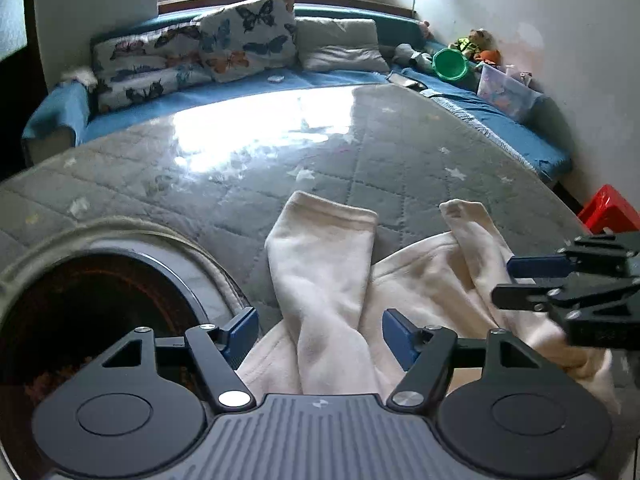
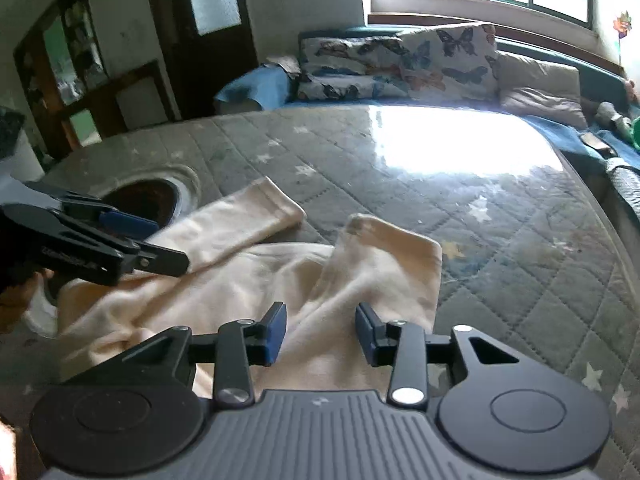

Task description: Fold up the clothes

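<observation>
Inspected: cream garment (image 1: 420,280) lying on quilted table cover (image 1: 240,168), body bunched near the close edge, two sleeves stretched away toward the window.

Left sleeve (image 1: 320,248) flat and fairly straight, cuff at the far end. Right sleeve (image 2: 384,264) rumpled, cuff turned up, partly overlying the body. Sleeves apart at the cuffs, converging at the body.

Left gripper (image 1: 320,332): jaws parted wide, straddling the left sleeve near its base; pads clear of the cloth on both sides, nothing held. Right gripper (image 2: 321,330): jaws parted moderately, poised over the base of the right sleeve; no cloth pinched.

Step in hand, as judged: sleeves laid out and let go, garment not yet folded; task at an early stage.

Next move, as judged: fresh grip on each sleeve or on the body's edges, both sides taken evenly, then cloth drawn inward over the body. Right sleeve wrinkles likely to need smoothing first. Round opening (image 1: 100,312) in the cover just beside the left sleeve: risk of cloth slipping in.
</observation>
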Tool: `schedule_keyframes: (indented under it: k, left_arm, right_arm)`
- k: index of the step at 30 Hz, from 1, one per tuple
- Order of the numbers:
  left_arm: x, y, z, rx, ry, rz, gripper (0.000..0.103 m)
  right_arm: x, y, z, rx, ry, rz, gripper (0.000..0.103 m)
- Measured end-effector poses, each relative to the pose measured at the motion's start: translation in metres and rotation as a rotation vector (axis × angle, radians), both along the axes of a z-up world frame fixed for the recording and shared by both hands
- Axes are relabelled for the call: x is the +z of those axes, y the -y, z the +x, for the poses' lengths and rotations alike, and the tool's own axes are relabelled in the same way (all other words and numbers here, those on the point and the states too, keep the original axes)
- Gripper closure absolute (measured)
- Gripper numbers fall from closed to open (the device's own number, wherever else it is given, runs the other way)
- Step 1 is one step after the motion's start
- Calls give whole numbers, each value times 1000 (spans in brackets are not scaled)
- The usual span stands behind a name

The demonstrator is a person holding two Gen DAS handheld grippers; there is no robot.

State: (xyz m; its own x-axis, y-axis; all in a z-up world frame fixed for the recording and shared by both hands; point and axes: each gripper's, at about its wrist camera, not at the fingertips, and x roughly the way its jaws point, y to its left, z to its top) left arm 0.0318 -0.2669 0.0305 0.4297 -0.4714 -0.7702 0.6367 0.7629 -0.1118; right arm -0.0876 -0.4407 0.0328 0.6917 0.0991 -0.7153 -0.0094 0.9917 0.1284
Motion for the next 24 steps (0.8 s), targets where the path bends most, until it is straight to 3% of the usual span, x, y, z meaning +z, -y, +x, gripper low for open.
schedule_keyframes:
  k: [2,3,5,6,8,17,24]
  left_arm:
    - [-4,0,2,0,-8,2,55]
    - [-6,-1,3,-3,-14,0,59]
    - [-8,-4,4,-12,-31,-19,77]
    - [-9,-6,3,-14,-31,-26,80]
    - [-6,-13,1,-9,-27,-51,90]
    - [27,-59,-9,33,7,-167,92]
    - [51,-112,-39,97,56,-215,92]
  right_arm:
    - [-5,-1,2,-6,-10,-8,68]
    - [-6,0,1,-11,-13,-19,74]
    - [-8,0,-1,-13,-13,-29,85]
    - [-8,1,-3,-12,-9,-36,91]
    - [-3,4,-9,-24,14,-47,94]
    - [15,36,-47,-139,79,-107,97]
    - [12,63,-91,-245,35,-144,97]
